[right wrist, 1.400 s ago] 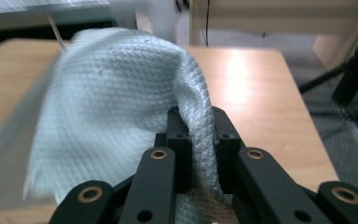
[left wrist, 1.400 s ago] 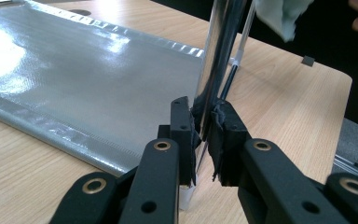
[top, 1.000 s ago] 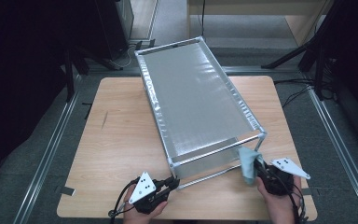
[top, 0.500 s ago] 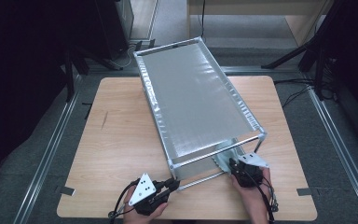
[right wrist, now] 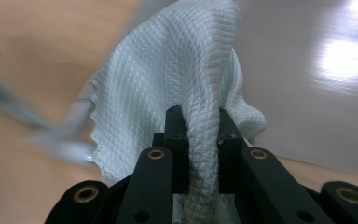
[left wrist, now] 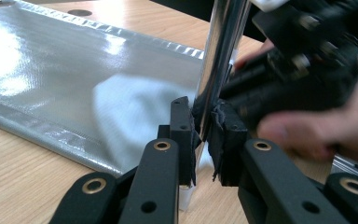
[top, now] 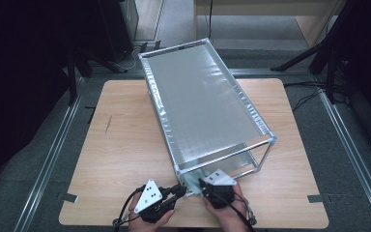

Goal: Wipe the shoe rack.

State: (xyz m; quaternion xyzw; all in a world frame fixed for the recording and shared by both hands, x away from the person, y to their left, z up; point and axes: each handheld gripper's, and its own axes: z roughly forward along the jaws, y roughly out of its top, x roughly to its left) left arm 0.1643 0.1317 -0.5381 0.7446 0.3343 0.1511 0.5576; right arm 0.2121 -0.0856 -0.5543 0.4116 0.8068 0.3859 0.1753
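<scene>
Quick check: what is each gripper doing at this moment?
Left gripper: shut on the metal post of the rack.
Right gripper: shut on the pale cloth.

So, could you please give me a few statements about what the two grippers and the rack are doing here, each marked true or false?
1. The left gripper is shut on the metal post at the near corner of the rack. True.
2. The right gripper is open and holds nothing. False: it is shut on a pale waffle-weave cloth.
3. The rack stands on a wooden table. True.
4. The rack's top shelf is stacked with boxes. False: its silvery top is bare.
5. The two grippers are at opposite ends of the table. False: in the high view both are close together at the rack's near corner.
</scene>
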